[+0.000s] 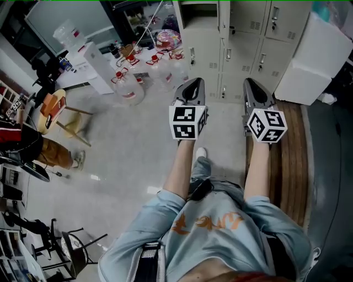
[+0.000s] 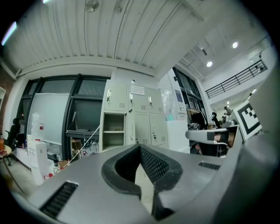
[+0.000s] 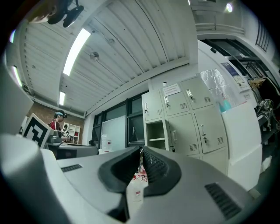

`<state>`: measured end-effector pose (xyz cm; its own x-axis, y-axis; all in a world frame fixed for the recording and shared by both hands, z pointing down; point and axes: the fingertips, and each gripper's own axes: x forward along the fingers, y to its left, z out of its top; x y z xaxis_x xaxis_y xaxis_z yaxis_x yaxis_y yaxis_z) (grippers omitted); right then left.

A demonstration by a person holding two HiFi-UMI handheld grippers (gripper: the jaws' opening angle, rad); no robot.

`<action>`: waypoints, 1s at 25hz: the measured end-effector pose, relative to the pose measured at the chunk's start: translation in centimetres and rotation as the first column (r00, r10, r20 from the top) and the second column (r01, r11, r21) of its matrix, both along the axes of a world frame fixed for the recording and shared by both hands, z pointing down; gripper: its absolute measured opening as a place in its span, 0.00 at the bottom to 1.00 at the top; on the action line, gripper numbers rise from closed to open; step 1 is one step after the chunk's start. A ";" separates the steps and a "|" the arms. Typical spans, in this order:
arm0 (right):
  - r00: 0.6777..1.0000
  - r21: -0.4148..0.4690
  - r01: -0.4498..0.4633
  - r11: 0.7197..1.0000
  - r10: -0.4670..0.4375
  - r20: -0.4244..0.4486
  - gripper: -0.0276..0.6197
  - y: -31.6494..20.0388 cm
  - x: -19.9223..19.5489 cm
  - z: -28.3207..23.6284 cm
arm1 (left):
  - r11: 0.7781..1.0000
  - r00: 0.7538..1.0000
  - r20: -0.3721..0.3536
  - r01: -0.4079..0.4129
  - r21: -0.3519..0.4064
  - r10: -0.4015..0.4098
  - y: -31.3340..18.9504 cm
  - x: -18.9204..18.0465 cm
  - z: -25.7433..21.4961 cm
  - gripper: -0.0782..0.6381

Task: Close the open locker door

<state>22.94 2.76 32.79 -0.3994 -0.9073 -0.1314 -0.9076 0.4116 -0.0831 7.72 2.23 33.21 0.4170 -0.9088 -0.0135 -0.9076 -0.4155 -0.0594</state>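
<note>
Plainly, nothing has touched the locker door (image 1: pixel 223 17) yet. It juts out edge-on from the open compartment (image 1: pixel 198 14) in the bank of grey lockers (image 1: pixel 265 33), and it is well apart from both claws. The left claw (image 1: pixel 194 82) and the right claw (image 1: pixel 251 83) are held out side by side at arm's length. Each is clenched on nothing, its tips meeting in its own view.

The first risk, I judge, lies in the approach. Water jugs (image 1: pixel 129 85) stand on the floor to the left, and a wooden bench (image 1: pixel 287 160) runs along the right. A step forward taken while watching the door could clip either one.

The second risk is the push itself. The door looks hinged on its right side, since the neighbouring doors carry their handles on the left. A push would therefore have to land on its left face. A clenched claw tip is narrow and could skid off the smooth metal. It could also follow the door in and get nipped between the door's edge and the frame.

Too hard a shove may make the door bounce back open. Too soft a one may leave it ajar, with the latch not caught.
</note>
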 end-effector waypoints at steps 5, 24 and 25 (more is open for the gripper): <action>1.000 -0.022 0.024 0.999 -0.024 -0.011 0.10 -4.2 -2.0 0.6 | 1.000 1.000 -0.017 0.000 -0.026 0.000 -4.3 -1.3 0.6 0.13; 0.997 -0.040 -0.076 0.996 0.076 -0.008 0.10 -20.7 -1.2 0.4 | 0.993 0.994 -0.078 -0.080 -0.082 0.074 -21.6 -2.0 1.7 0.13; 0.997 -0.034 -0.083 0.996 0.082 -0.014 0.10 -21.7 -1.2 0.0 | 0.993 0.994 -0.085 -0.082 -0.081 0.075 -22.6 -2.2 1.5 0.13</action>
<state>21.74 -18.90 32.75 -0.3246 -0.9410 -0.0953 -0.9393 0.3326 -0.0842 5.52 -20.35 34.71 0.4879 -0.8725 0.0252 -0.8723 -0.4862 0.0518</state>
